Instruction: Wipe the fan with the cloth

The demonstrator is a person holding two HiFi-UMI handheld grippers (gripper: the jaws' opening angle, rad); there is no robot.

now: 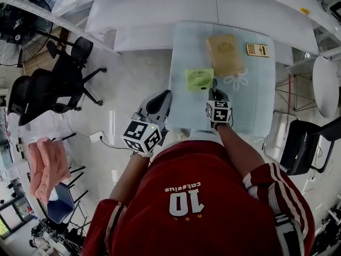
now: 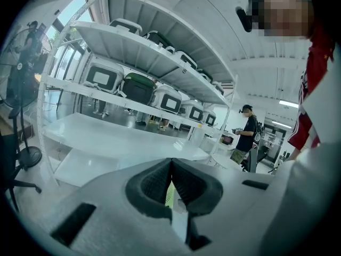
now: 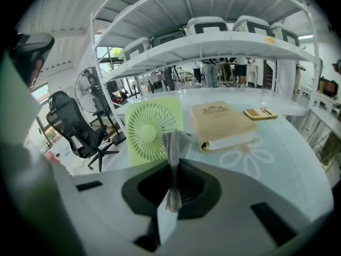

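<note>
1. Right jaws. My right gripper (image 3: 171,164) has its jaws closed on the cloth (image 3: 172,142), a narrow grey fold pinched at the middle. Its upper end stands proud of the jaw tips. I judge that this grip leaves free cloth ahead of the jaws, so fabric rather than hard jaw would meet the fan.

2. Left jaws. My left gripper (image 2: 170,170) has its jaws pressed together with nothing between them. In the head view it sits beside the desk (image 1: 186,108), off its near left edge and clear of everything on it. I judge it to be in reserve, available to steady the fan.

3. Task item. The fan (image 3: 152,128) stands upright on the desk directly ahead of the right jaws, slightly to their left, near but not touching the cloth. Its front grille faces the jaws, which makes it the nearest surface to wipe.

4. Appearance of the fan. The housing is pale green and square, with a round grille of thin radial ribs around a plain centre hub. Dust cannot be made out at this range.

5. Nearby items. A tan book (image 3: 221,124) lies just beyond and to the right of the fan. A calculator (image 3: 260,113) lies further right.
</note>
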